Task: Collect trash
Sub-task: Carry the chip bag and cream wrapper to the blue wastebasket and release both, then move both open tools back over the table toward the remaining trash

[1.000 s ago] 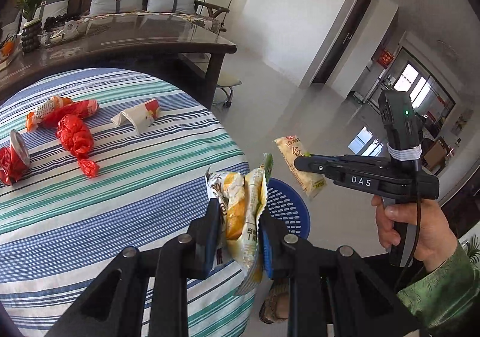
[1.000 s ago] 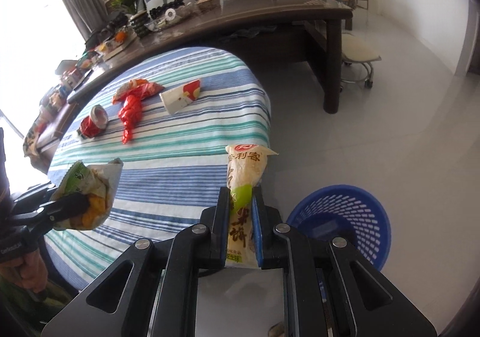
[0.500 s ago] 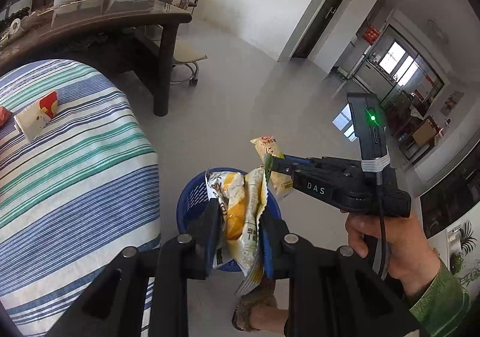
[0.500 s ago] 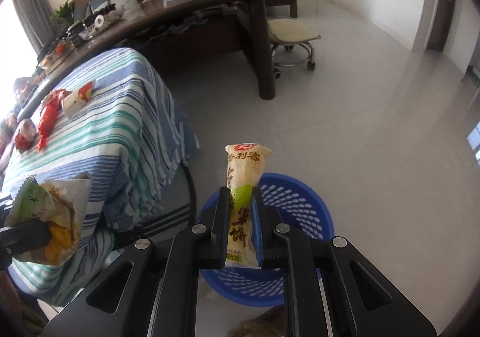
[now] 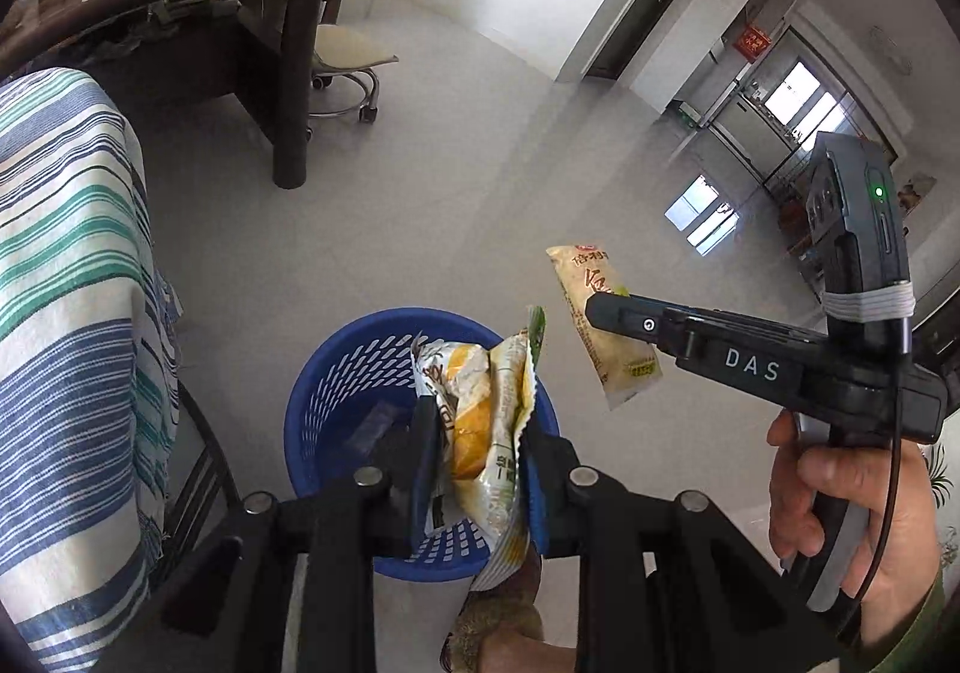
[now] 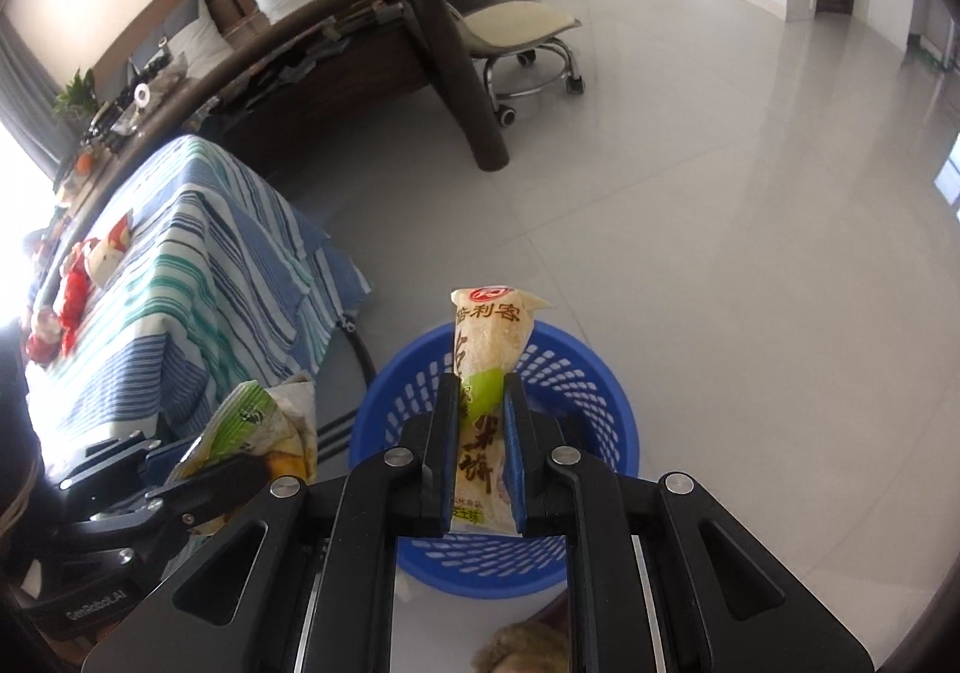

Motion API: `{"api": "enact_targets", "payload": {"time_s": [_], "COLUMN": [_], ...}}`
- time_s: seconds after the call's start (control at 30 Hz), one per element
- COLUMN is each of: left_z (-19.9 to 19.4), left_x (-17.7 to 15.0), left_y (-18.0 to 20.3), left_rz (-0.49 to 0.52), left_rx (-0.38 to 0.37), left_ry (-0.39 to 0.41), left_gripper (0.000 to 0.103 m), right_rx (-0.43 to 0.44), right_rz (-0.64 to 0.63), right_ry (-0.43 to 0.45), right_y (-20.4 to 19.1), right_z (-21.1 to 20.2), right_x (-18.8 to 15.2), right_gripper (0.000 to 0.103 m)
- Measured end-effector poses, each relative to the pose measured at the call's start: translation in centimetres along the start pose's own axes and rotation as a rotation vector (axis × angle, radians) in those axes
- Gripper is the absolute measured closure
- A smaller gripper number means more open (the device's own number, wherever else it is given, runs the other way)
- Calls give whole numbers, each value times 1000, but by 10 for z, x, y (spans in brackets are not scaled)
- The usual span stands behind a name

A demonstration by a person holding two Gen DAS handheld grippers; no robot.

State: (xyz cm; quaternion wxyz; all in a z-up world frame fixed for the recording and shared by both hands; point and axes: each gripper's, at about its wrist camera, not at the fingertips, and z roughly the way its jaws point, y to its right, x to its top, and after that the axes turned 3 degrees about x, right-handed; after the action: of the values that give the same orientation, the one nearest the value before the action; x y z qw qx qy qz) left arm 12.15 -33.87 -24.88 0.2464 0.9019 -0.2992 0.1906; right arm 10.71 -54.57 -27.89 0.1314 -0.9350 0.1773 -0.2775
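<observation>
Left wrist view: the left claw (image 5: 480, 445) pinches a crumpled snack wrapper (image 5: 480, 409) and the right claw (image 5: 591, 308) a rice-cracker packet (image 5: 600, 319), both poised over the blue basket (image 5: 336, 373) for dropping.

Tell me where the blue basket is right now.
The blue basket stands on the floor just right of the striped table, directly below both grippers; in both wrist views it sits bottom centre, behind the held wrappers.

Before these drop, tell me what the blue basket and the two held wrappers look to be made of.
Blue basket: looks like moulded plastic, with a slightly glossy rim and rows of slots in its wall.
Cream wrapper in the right gripper: printed plastic film, probably; it shows a crimped end.
Yellow-green wrapper in the left gripper: crinkled film with a torn, silvery-looking edge, possibly foil-lined.
</observation>
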Motion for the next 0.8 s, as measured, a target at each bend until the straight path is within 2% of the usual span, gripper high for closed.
{"api": "enact_targets", "payload": {"time_s": [0.1, 0.13, 0.17, 0.2, 0.23, 0.3, 0.43, 0.5, 0.6, 0.7, 0.8], "left_z": [18, 24, 28, 32, 32, 24, -11, -37, -77, -112, -140], "left_x": [5, 6, 7, 8, 9, 10, 7, 3, -7, -24, -47], "left_y": [-3, -4, -5, -5, -6, -5, 5, 8, 6, -7, -34], "left_rz": [0, -6, -16, -23, -29, -34, 5, 29, 46, 45, 14], "left_rx": [13, 6, 5, 10, 17, 23, 36, 49, 81, 124, 182], "left_ry": [-14, -20, -24, -21, -17, -1, 55, 80, 107, 118, 121], "left_gripper": [71, 61, 52, 51, 51, 51, 51, 51, 42, 41, 41], "right_rx": [3, 3, 7, 7, 2, -23, -83, -112, -141, -151, -133], "right_rz": [6, 7, 10, 15, 16, 9, -15, -27, -45, -64, -100], "right_ry": [-6, -7, -6, -3, 4, 26, 83, 120, 184, 244, 287], "right_y": [3, 3, 3, 4, 4, 2, -3, -9, -21, -38, -64], "right_z": [2, 2, 3, 2, 0, -5, -17, -23, -35, -46, -52], "right_x": [1, 1, 2, 3, 3, 6, 10, 12, 14, 11, 5], "right_gripper": [86, 86, 75, 57, 53, 52, 41, 31, 19, 12, 10]}}
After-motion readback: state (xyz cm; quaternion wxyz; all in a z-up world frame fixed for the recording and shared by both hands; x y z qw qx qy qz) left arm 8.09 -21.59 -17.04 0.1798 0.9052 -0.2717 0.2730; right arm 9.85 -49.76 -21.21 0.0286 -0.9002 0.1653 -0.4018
